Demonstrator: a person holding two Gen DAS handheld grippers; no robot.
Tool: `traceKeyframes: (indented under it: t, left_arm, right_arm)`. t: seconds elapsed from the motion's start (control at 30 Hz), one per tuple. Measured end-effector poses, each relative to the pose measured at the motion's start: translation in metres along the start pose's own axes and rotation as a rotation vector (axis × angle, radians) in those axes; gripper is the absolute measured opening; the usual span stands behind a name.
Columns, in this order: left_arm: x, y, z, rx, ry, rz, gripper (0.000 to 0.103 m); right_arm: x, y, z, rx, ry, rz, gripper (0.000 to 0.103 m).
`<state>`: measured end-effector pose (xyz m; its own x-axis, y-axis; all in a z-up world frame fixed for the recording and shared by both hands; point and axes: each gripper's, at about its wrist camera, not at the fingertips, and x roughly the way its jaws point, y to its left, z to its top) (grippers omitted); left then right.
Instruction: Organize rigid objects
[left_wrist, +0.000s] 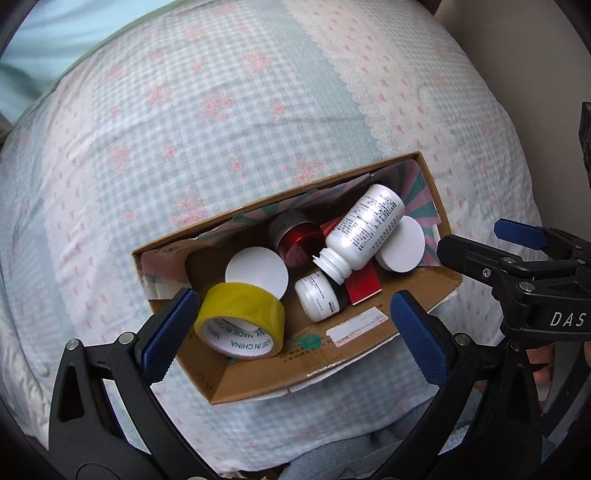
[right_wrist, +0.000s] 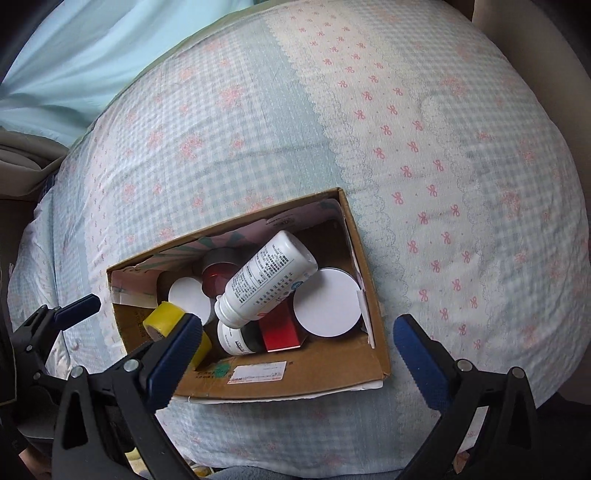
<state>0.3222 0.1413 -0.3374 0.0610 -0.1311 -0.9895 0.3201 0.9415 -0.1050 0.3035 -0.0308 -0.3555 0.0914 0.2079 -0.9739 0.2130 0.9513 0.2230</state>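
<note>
Seen from the left wrist, the left gripper (left_wrist: 291, 325) hangs over a cardboard box (left_wrist: 369, 343) on a checked quilt (left_wrist: 221, 122), its blue pads spread as wide as they go and holding nothing; the right gripper (left_wrist: 480, 236) enters at the frame's edge, likewise wide and empty. Inside the box lie the rigid objects: a yellow tape roll (left_wrist: 240, 321) whose core reads "MADE IN CHINA", a white pill bottle (left_wrist: 364, 230) lying tilted and uncapped across the rest, a small white jar (left_wrist: 319, 297) marked "L'OREAL", a red jar (left_wrist: 293, 236) with a grey lid, a flat red box (left_wrist: 364, 290) and two white round lids (left_wrist: 256, 273). The bottle looks light, stiff and smooth, best taken across its straight body rather than the narrow neck; the tape roll offers a firm grip across its width. The bottle's dense label is too small to read. From the right wrist, the right gripper (right_wrist: 295, 343) stands above the cardboard box (right_wrist: 332, 373), pads fully apart and bare, with the left gripper (right_wrist: 79, 308) at the left margin. The pill bottle (right_wrist: 267, 280) rests on the red box (right_wrist: 279, 328) and the small jar (right_wrist: 236, 339), probably ready to roll if nudged; the tape roll (right_wrist: 168, 317) sits partly behind a pad. A white shipping label on the box wall is illegible.
</note>
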Motion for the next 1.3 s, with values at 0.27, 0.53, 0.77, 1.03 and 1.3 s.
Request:
traceKeyframes:
  t: [0.27, 0.53, 0.77, 1.03, 1.3]
  left_arm:
    - [-0.110, -0.005, -0.042, -0.038, -0.238, 0.067, 0.103]
    - [-0.242, -0.036, -0.087, -0.096, -0.579, 0.126, 0.103]
    - [-0.320, -0.093, -0.137, -0.132, -0.798, 0.180, 0.103]
    - [-0.344, -0.153, -0.173, -0.178, -0.901, 0.225, 0.103]
    - [-0.337, -0.179, -0.198, -0.227, -0.938, 0.252, 0.103]
  right_arm:
    - [-0.085, 0.017, -0.029, -0.098, -0.174, -0.008, 0.103]
    - [-0.226, 0.026, -0.079, -0.186, -0.504, -0.075, 0.103]
    - [-0.312, 0.004, -0.122, -0.219, -0.723, -0.079, 0.103]
    - [-0.349, -0.033, -0.159, -0.282, -0.825, -0.114, 0.103]
    - [-0.352, -0.052, -0.174, -0.327, -0.868, -0.090, 0.103]
